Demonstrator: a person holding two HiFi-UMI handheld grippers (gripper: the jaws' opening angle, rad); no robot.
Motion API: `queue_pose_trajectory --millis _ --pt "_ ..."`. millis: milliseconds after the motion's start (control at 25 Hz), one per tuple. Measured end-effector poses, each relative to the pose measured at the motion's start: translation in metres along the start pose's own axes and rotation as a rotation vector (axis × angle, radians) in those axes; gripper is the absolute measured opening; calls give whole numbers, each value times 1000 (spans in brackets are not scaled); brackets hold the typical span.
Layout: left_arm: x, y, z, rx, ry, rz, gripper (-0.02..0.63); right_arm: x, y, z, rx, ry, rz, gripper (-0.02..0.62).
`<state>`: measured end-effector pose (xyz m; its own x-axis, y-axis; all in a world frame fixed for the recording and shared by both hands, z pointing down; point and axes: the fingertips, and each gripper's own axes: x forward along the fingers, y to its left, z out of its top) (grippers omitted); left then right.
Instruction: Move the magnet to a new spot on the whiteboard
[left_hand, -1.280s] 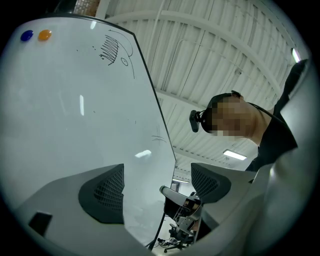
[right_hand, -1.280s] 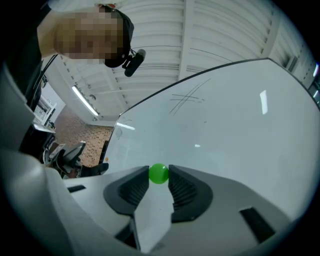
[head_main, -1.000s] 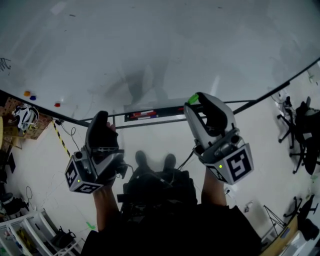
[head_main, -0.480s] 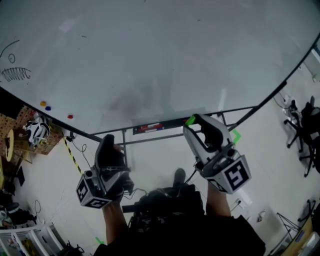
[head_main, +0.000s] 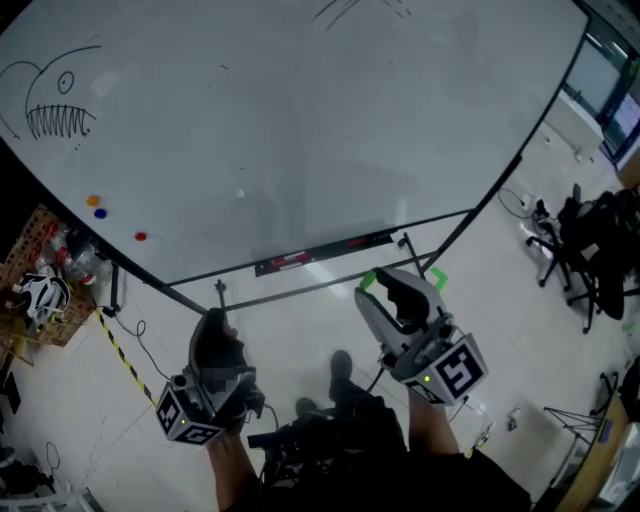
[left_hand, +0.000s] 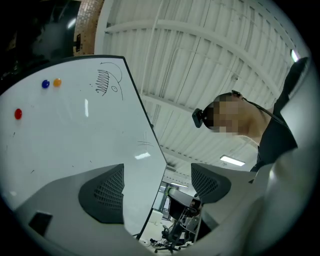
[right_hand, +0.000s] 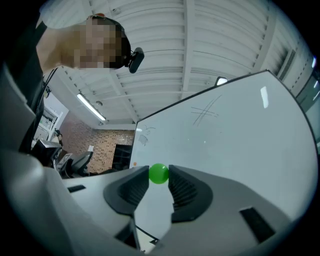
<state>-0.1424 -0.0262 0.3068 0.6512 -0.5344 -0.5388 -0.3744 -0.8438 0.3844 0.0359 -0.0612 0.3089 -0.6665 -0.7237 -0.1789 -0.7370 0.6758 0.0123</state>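
At the near side of the whiteboard (head_main: 300, 130), below its lower edge and tray (head_main: 320, 253), the right gripper (head_main: 378, 285) has its jaws closed on the small round green magnet (right_hand: 159, 173), pinched at the very tips. In the head view the magnet shows only as a green sliver at the jaw tip, clear of the board's face. The left gripper (left_hand: 156, 175) is to the left and a little nearer. Its jaws stand wide apart with nothing between them; from the head view they are hidden under its dark body. Far to the left on the board sit an orange magnet (head_main: 94, 201), a blue magnet (head_main: 99, 213) just beside it and a red magnet (head_main: 140, 237) nearer the lower edge, with a toothed fish sketch (head_main: 55, 105) above them. The board's top is cut off, so the scribble there is only partly visible. What lies in the tray is too small to make out beyond a red streak.
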Motion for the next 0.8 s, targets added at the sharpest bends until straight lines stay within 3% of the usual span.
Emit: queue_pose_trajectory --millis 240,440,800 --pt "-40 -24 1 -65 -22 -30 417 -28 48 2 -37 60 -45 147" --pt "-56 -36 9 -72 -34 -38 417 -35 73 9 -53 68 -42 147" --pt "-46 -36 15 -13 -43 4 417 -21 63 17 -60 21 22 147"
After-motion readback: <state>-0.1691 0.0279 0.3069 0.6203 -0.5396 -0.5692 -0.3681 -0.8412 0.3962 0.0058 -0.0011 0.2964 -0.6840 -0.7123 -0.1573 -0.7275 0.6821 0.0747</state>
